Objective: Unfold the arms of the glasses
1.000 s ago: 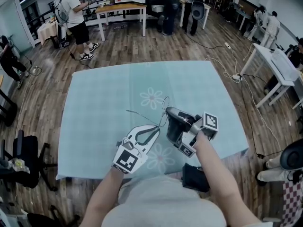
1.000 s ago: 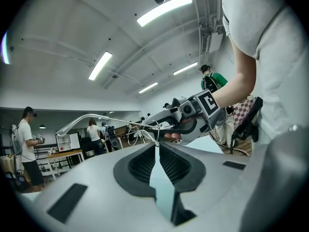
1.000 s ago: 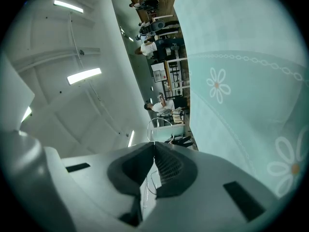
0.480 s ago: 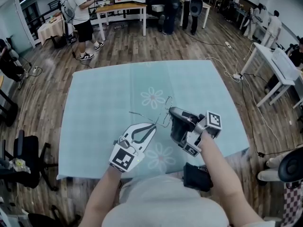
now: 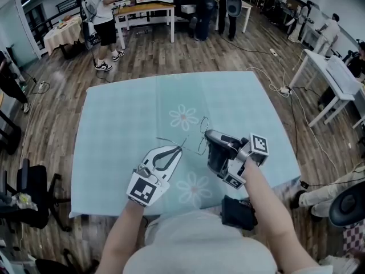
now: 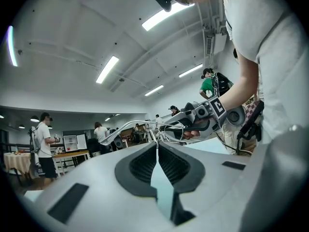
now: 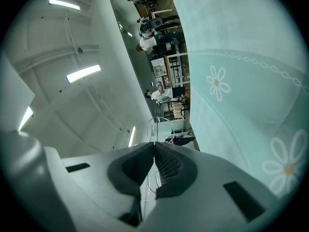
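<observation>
Holding glasses (image 5: 201,137) up over teal surface (image 5: 114,124). Pinching one arm (image 6: 133,123) w/ left gripper (image 5: 178,148) jaws, frame w/ right gripper (image 5: 208,135) jaws, both clamped near-shut. Prob. midway: arm sticking out leftward, 2nd arm not showing open.

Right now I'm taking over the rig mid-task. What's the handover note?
Left hand-held gripper: shut on one arm of the thin wire-framed glasses; that arm sticks out to the left of the lenses.
Right hand-held gripper: shut on the front of the frame, by a lens rim.
Glasses: held between the two grippers, over the pale teal flowered tablecloth.
Done: the pinched arm looks swung away from the frame.
Left: confirm that arm is fully open; the second arm's state can't be made out, so check it and unfold it.
</observation>
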{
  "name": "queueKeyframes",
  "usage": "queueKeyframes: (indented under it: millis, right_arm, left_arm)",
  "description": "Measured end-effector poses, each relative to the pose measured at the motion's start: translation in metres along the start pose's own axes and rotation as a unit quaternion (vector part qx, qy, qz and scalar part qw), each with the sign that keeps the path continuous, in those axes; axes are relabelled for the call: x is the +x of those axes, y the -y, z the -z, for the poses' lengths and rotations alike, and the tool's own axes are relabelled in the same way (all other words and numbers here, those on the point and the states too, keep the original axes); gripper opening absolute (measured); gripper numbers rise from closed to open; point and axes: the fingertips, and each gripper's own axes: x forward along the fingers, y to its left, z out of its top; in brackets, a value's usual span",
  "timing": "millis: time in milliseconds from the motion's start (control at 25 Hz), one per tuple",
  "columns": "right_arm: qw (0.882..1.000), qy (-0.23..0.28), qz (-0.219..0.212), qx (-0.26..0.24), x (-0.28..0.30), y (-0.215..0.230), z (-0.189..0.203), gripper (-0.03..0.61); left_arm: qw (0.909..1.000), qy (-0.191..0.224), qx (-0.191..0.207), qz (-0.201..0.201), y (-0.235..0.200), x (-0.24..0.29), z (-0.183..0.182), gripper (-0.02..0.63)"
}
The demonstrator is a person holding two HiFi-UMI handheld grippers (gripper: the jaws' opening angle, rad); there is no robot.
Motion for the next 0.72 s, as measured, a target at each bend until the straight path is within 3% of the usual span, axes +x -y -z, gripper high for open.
queueKeyframes:
  millis: [720]
  right_arm:
    - [0.997,-0.051,-0.055,0.016,-0.005,-0.009,0.013,0.011]
  left_arm:
    - [0.9972,0.038,-0.065,-0.003,-0.026,-0.017,-0.004,0.018]
